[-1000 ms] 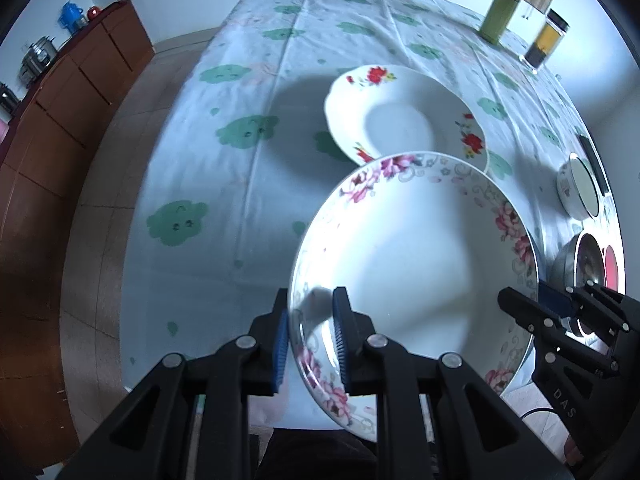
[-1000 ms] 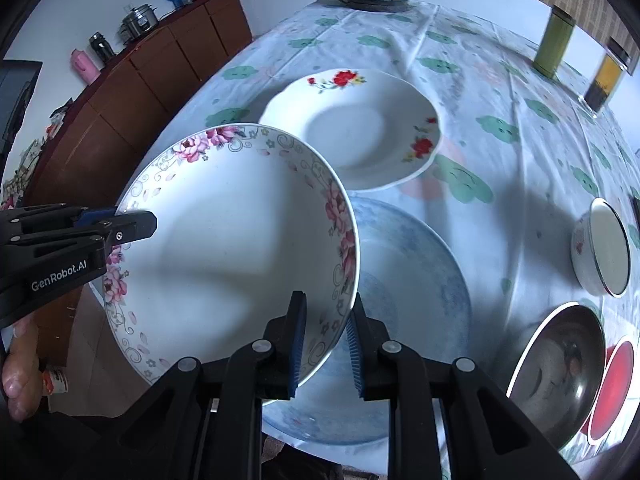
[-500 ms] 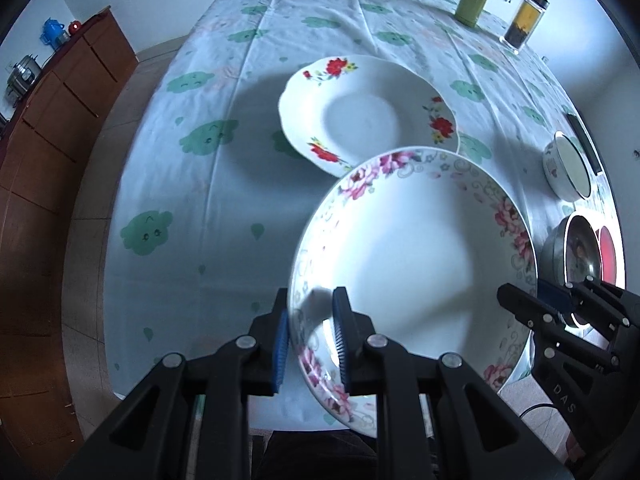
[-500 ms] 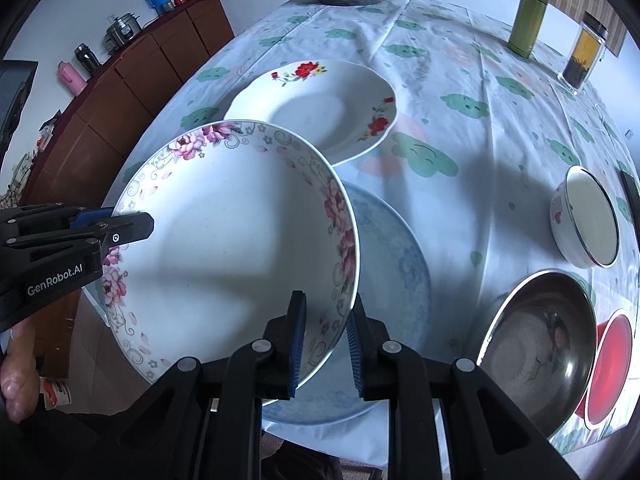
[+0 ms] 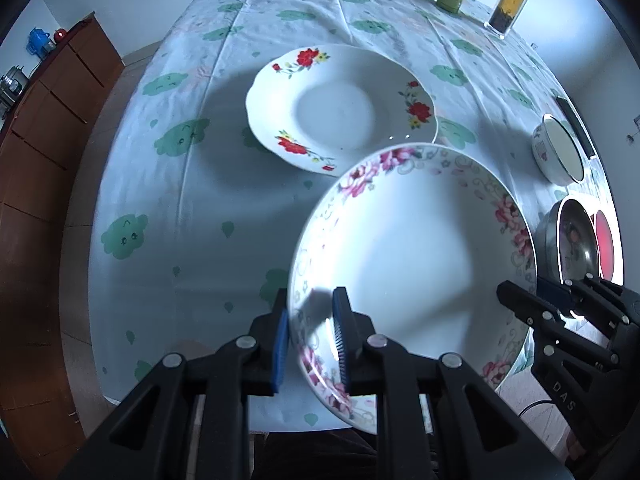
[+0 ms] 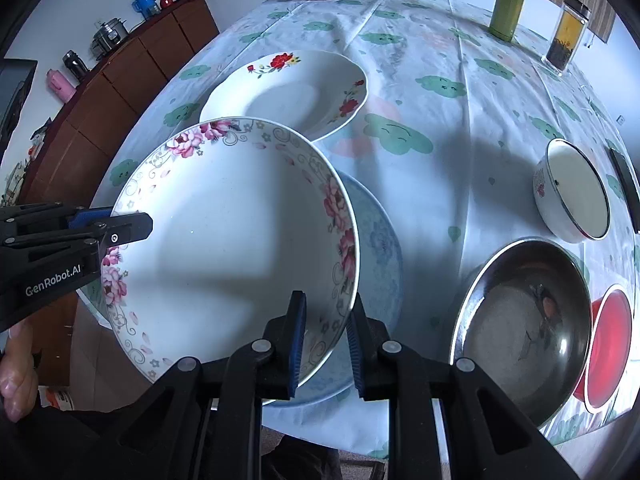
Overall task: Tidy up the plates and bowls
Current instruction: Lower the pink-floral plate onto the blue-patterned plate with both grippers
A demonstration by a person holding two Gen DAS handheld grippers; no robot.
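Both the left gripper (image 5: 310, 334) and right gripper (image 6: 326, 340) still pinch the pink-flower plate (image 6: 232, 236) by its rim, now closer to the red-flower plate (image 6: 286, 92), above the blue plate (image 6: 376, 248).

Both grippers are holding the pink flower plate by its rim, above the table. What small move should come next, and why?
Probably carry the pink-flowered plate a little forward, toward the red-flowered plate. The left gripper and right gripper each clamp its rim on opposite sides, and it hangs tilted over the blue plate. The red-flowered plate lies empty just ahead, so stacking there seems the likely aim.
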